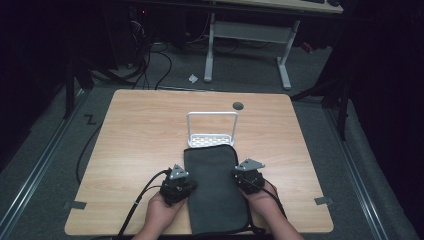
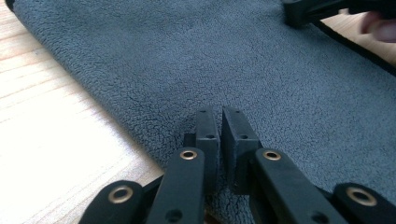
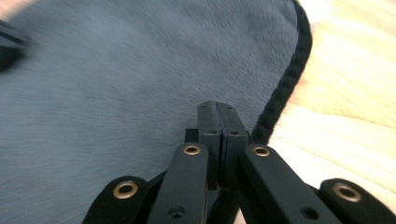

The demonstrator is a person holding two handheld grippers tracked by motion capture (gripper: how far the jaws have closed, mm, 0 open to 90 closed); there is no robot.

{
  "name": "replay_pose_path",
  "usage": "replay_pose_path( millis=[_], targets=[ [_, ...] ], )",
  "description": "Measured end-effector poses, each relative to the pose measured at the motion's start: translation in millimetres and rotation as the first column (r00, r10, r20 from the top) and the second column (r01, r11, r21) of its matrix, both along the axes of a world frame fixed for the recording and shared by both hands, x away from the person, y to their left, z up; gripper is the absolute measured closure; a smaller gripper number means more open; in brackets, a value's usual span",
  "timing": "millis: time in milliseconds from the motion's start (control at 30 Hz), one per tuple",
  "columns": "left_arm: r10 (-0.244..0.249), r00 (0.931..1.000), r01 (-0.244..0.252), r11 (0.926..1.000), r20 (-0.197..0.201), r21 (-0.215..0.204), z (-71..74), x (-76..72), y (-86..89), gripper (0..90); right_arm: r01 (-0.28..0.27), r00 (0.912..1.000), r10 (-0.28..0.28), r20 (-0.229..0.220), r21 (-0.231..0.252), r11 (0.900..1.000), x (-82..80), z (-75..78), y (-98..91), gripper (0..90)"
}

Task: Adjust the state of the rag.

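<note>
One white rack [image 1: 212, 131] just beyond grey towel [image 1: 215, 190].

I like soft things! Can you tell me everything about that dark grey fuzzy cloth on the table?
The dark grey fuzzy cloth looks like soft fleece with a black stitched edge. It lies flat, folded long, on the light wooden table; its far end touches a small white wire rack. The left gripper and right gripper meet its two long sides, jaws shut.
</note>
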State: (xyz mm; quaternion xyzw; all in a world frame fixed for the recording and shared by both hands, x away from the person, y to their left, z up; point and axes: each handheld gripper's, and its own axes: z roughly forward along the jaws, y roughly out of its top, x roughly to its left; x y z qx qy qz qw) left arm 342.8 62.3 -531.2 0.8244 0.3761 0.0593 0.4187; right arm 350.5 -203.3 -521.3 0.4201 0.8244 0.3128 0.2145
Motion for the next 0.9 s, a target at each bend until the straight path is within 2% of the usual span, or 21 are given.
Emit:
replay_pose_path(
  millis=[67, 200, 400, 467, 733, 900],
  targets=[
    [-0.002, 1.0, 0.002, 1.0, -0.001, -0.006, -0.6, 0.2, 0.9, 85.6, 0.003, 1.0, -0.002, -0.007, 0.016, 0.9999, 3.6, -2.8, -1.3, 90.0],
    [-0.007, 1.0, 0.007, 0.9998, 0.003, -0.018, -2.3, -0.1, 3.2, 85.8, -0.002, 1.0, 0.002, -0.003, 0.005, 1.0, 2.4, -3.0, -0.4, 90.0],
    [-0.015, 0.9998, 0.015, 0.9998, 0.012, -0.013, -2.7, -4.2, 5.5, 87.1, -0.002, 1.0, 0.002, -0.003, 0.02, 0.9998, -0.1, -3.8, -1.2, 90.0],
    [-0.024, 0.9997, 0.024, 0.9996, 0.004, -0.013, -2.3, -5.6, 7.5, 87.8, -0.007, 1.0, 0.007, -0.007, 0.034, 0.9994, -2.2, -4.2, -2.4, 90.0],
    [-0.076, 0.997, 0.076, 0.9971, -0.013, 0.006, 0.1, -15.8, 15.0, 87.9, -0.046, 0.9989, 0.047, -0.003, 0.05, 0.9977, -23.8, -5.3, -2.9, 89.6],
    [-0.101, 0.9945, 0.101, 0.9949, -0.026, -0.009, -0.4, -28.1, 19.9, 87.9, -0.065, 0.9978, 0.066, -0.01, 0.078, 0.9949, -39.1, -6.1, -5.1, 89.2]
  ],
)
